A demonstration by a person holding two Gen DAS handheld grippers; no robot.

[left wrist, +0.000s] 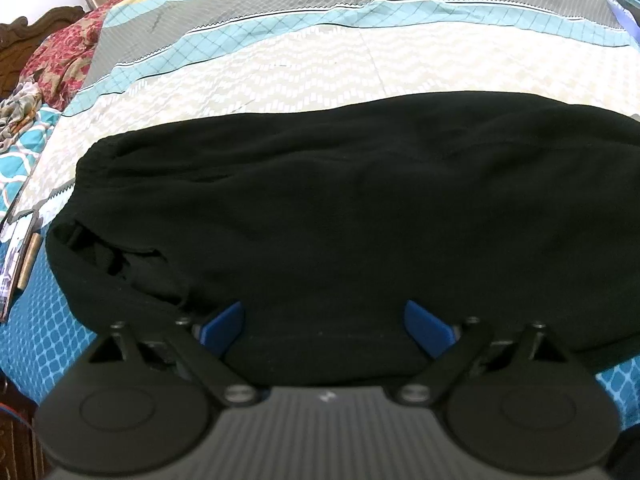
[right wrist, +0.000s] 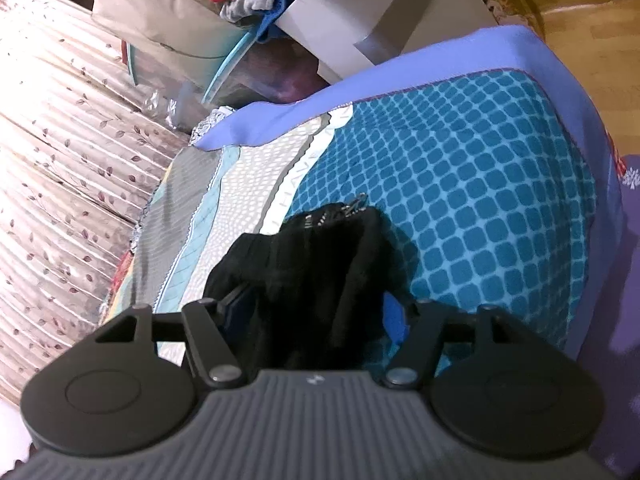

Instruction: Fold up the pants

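Observation:
Black pants (left wrist: 340, 200) lie spread across the patterned bedsheet (left wrist: 320, 68), with the elastic waistband (left wrist: 96, 156) at the left. My left gripper (left wrist: 324, 322) hovers over their near edge. Its blue fingertips (left wrist: 224, 320) stand wide apart and press on nothing, with cloth lying below and between them. In the right wrist view a bunched end of the pants (right wrist: 320, 264) rises off the bed and fills the gap between the fingers of my right gripper (right wrist: 316, 308). The cloth touches both blue pads (right wrist: 394, 312). The cuff end (right wrist: 344, 214) rests on the sheet ahead.
A red floral cloth (left wrist: 68, 52) and a carved wooden headboard (left wrist: 16, 40) sit at the far left. Papers (left wrist: 16, 264) lie at the bed's left edge. Beyond the bed's corner (right wrist: 520, 52) are a clothes-filled box (right wrist: 360, 12), a pleated curtain (right wrist: 60, 160) and wooden floor (right wrist: 592, 40).

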